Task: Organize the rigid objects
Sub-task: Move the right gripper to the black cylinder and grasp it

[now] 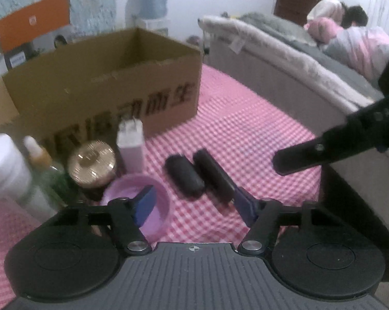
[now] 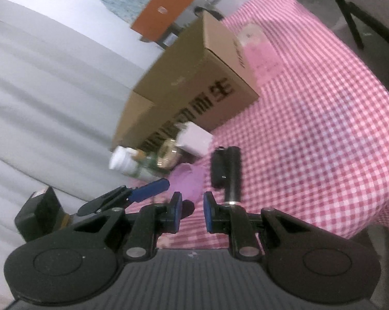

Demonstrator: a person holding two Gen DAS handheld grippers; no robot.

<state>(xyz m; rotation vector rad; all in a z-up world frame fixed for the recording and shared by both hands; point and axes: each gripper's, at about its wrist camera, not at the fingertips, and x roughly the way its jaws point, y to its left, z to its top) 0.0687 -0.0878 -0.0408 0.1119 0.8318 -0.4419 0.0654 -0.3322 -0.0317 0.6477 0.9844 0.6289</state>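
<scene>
- my left gripper (image 1: 194, 204) has its jaws apart at a middling width, nothing between the pads; it hangs over the pink checked cloth (image 1: 246, 129), one finger above the pink bowl (image 1: 137, 201), the other by the near end of the brush (image 1: 215, 178)
- my right gripper (image 2: 192, 214) has its jaws drawn narrow and nothing in them; in the left view it reaches in from the right, above the cloth and apart from every object
- the box (image 1: 104, 85) stands open at the back of the cloth; what i can see of its inside looks bare, though the near wall hides the floor of it, so i cannot say it is empty
- the things to sort sit in front of the box: a white bottle (image 1: 5, 165), a dropper bottle (image 1: 39, 162), a gold-lidded jar (image 1: 92, 162) and a white charger (image 1: 131, 144) in a close cluster at the left, the bowl just before them
- a dark case (image 1: 185, 178) and the brush lie side by side near the middle, almost touching, a little apart from the cluster
- in the right view a pink bottle (image 2: 256, 49) lies beyond the box, far from both grippers
- my judgement: the task is at or near its start; nothing is held, nothing is seen packed, and every object is left to move
- the case or brush looks nearest my left jaws, so one of those seems the likely first pick; the blur makes finer detail hard to tell
</scene>
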